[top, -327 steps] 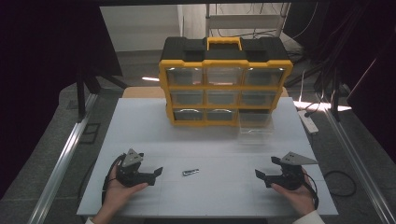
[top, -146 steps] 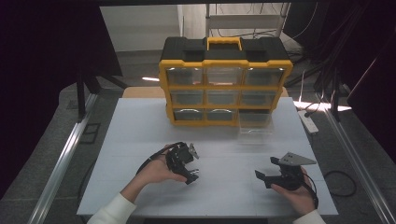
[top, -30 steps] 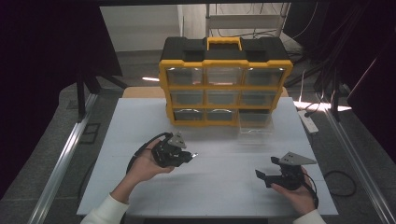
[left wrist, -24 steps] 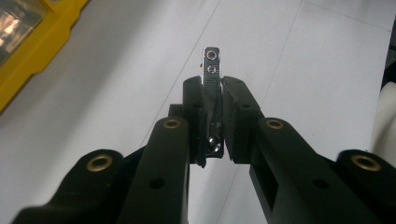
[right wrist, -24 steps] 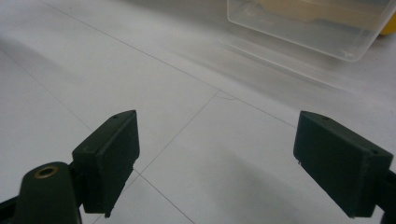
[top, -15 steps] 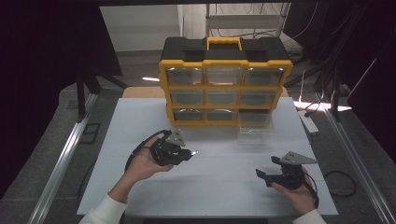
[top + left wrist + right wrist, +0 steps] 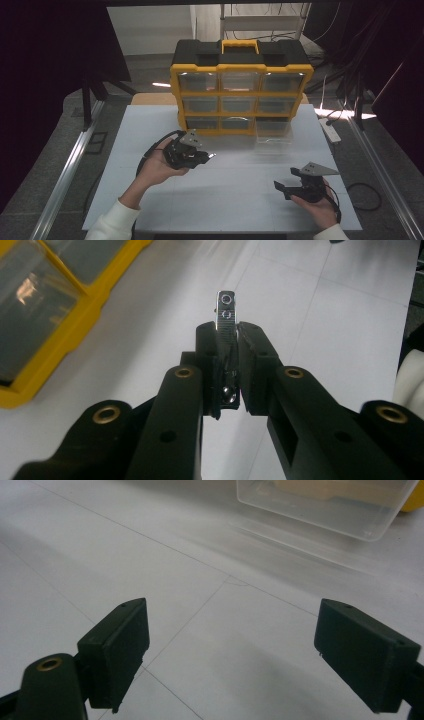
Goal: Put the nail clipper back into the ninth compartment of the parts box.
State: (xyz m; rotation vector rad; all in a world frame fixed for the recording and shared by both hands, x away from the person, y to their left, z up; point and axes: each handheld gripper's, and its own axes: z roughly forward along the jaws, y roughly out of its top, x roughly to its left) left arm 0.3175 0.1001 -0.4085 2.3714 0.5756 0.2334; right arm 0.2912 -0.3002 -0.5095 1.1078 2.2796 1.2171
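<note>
On the white table in front of you, the biggest thing is the yellow-and-black plastic organiser case with a yellow handle and three rows of clear drawers, standing upright at the far edge. Just in front of its lower right corner sits a clear plastic drawer bin pulled out onto the table surface; your right gripper view catches it too, at the top of the frame. Your left gripper is lifted above the table to the left of centre, near the front of the case, and its jaws are clamped narrow on a small shiny metal clip-like piece that sticks out past the jaw tips; in the high view that piece shows as a bright glint at the tip. The case's yellow frame lies at the left of your left gripper view. Your right gripper rests low near the table's front right corner, well apart from the left one, with its jaws spread wide and nothing between them over bare table.
</note>
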